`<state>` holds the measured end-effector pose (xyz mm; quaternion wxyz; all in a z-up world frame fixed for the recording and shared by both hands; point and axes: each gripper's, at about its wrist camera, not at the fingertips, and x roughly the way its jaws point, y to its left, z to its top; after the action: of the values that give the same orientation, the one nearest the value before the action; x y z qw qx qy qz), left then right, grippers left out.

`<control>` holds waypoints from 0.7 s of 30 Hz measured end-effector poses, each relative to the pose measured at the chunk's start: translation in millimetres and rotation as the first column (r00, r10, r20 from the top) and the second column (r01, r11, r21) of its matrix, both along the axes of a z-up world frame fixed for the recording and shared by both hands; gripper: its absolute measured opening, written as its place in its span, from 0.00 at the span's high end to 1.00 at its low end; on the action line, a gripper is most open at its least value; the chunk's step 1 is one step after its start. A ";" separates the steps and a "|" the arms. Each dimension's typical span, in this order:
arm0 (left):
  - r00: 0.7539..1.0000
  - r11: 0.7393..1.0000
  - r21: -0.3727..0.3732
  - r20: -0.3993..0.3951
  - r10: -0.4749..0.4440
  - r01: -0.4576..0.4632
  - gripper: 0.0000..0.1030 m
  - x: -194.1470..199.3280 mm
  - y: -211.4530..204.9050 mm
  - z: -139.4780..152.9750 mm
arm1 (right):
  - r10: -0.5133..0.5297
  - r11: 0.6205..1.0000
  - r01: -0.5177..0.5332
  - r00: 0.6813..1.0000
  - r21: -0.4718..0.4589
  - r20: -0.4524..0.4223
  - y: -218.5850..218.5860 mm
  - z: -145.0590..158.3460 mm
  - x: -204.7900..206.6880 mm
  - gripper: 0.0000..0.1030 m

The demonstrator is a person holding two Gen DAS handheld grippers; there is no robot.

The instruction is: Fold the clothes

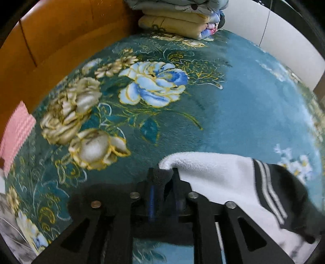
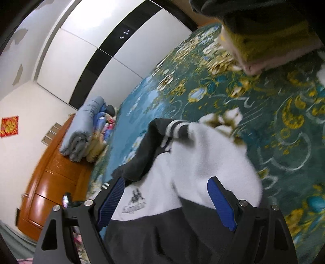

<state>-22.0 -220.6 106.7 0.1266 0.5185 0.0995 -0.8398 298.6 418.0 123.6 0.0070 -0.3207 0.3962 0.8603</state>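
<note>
The left gripper (image 1: pixel 162 174) is closed on a dark fold of the jacket (image 1: pixel 219 178), its fingers pressed together at the edge of the white fleece. The right gripper (image 2: pixel 165 195) stands wide, with its blue pads (image 2: pixel 220 205) apart on either side of the jacket (image 2: pixel 182 182) and nothing clamped between them.

The jacket lies on the bed (image 1: pixel 233 113), which is covered by a teal floral blanket.

The left wrist view shows only a corner of the garment: white fleece, a dark part and a band of black-and-white stripes (image 1: pixel 268 190) to the right. The right wrist view shows more: a small dark logo (image 2: pixel 135 203) on the white chest, a dark lower panel, and a striped cuff (image 2: pixel 178 126) on a sleeve folded over the top.

The left view alone shows a pink knit piece (image 1: pixel 16 134) at the bed's left edge, beside the orange wooden headboard (image 1: pixel 50 40). Both views show a pile of folded quilts (image 1: pixel 182 18) at the head of the bed. The right view alone shows a white wardrobe (image 2: pixel 85 54) with a black stripe, a red paper square (image 2: pixel 9 126) on the wall, and a stack of folded clothes (image 2: pixel 264 40) at the top right, blurred.
</note>
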 end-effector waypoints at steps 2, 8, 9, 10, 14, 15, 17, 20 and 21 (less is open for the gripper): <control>0.999 0.998 0.063 -0.033 0.008 -0.006 0.64 14.1 -1.0 16.3 | 0.002 0.999 -0.003 1.000 0.053 0.021 1.4 1.2 3.8 0.16; 0.990 0.976 0.207 -0.135 -0.046 0.073 0.48 75.1 25.7 36.9 | -0.051 0.978 0.026 0.992 0.206 0.119 10.6 -11.9 20.8 0.16; 0.988 0.969 0.228 -0.140 -0.062 0.093 0.48 84.9 33.3 36.2 | -0.069 0.976 0.040 0.989 0.214 0.131 14.8 -15.3 25.1 0.16; 0.986 0.962 0.250 -0.146 -0.078 0.113 0.48 94.7 40.9 35.5 | -0.089 0.975 0.059 0.987 0.214 0.135 20.4 -17.5 31.1 0.16; 0.984 0.933 0.325 -0.136 -0.118 0.157 0.48 123.1 71.5 22.9 | -0.080 0.985 0.057 0.988 0.165 0.135 34.6 -23.3 50.8 0.16; 0.984 0.925 0.344 -0.125 -0.123 0.160 0.48 126.1 80.3 18.1 | -0.055 0.988 0.034 0.989 0.148 0.138 33.5 -25.4 51.1 0.16; 0.983 0.916 0.362 -0.111 -0.143 0.174 0.48 131.2 96.5 14.3 | -0.007 0.993 -0.011 0.990 0.121 0.140 26.5 -31.1 50.4 0.16; 0.978 0.907 0.367 -0.099 -0.183 0.207 0.48 138.2 119.1 15.7 | 0.052 0.992 -0.069 0.987 0.108 0.154 12.4 -41.5 46.3 0.16; 0.976 0.904 0.368 -0.096 -0.195 0.217 0.48 140.5 126.2 16.4 | 0.067 0.990 -0.086 0.984 0.112 0.163 8.1 -44.5 44.4 0.16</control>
<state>118.5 -94.3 123.1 -0.0676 0.5166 0.2069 -0.8281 343.0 426.2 79.1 0.0243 -0.4023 0.3300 0.8536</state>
